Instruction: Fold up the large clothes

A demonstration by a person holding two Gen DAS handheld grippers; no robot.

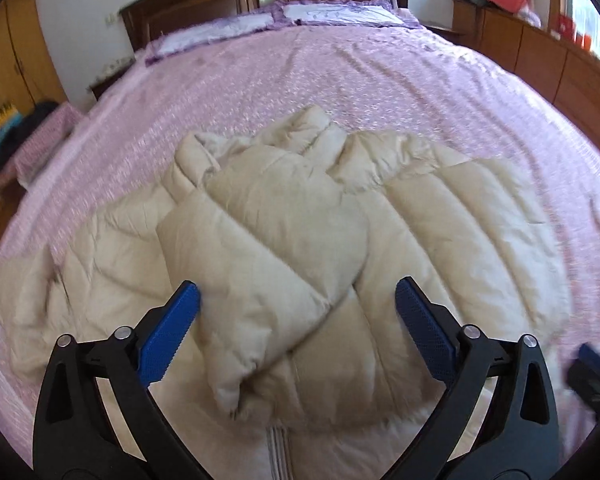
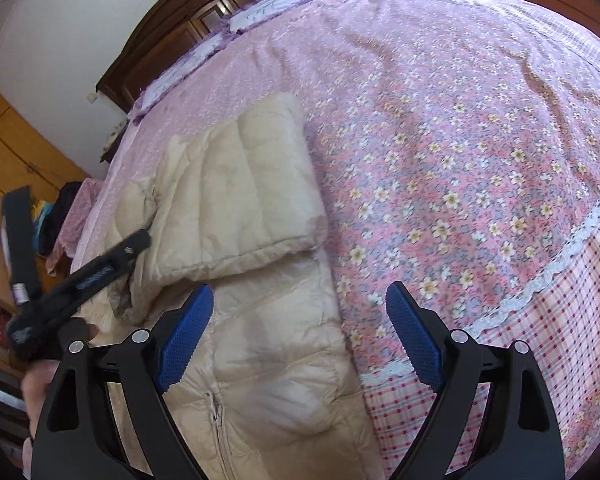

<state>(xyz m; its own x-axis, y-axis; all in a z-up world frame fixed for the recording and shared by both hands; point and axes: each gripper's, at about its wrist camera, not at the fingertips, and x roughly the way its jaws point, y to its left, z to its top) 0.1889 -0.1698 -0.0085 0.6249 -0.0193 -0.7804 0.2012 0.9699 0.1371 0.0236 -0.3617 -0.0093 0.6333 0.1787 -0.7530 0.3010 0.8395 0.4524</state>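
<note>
1. Folding proceeds on the bed (image 1: 380,92), where the cream down jacket (image 1: 292,216) lies zipper side up near the front edge, both sleeves already crossed over its chest.
2. Left gripper (image 1: 298,300): jaws spread wide, holding nothing, poised above the left sleeve cuff (image 1: 236,384). Lower it to pinch the hem on that side.
3. Right gripper (image 2: 300,304): jaws likewise apart and empty, over the jacket's right edge beside the folded right sleeve (image 2: 240,192). Grasp the hem at matching height, then lift both sides together.
</note>
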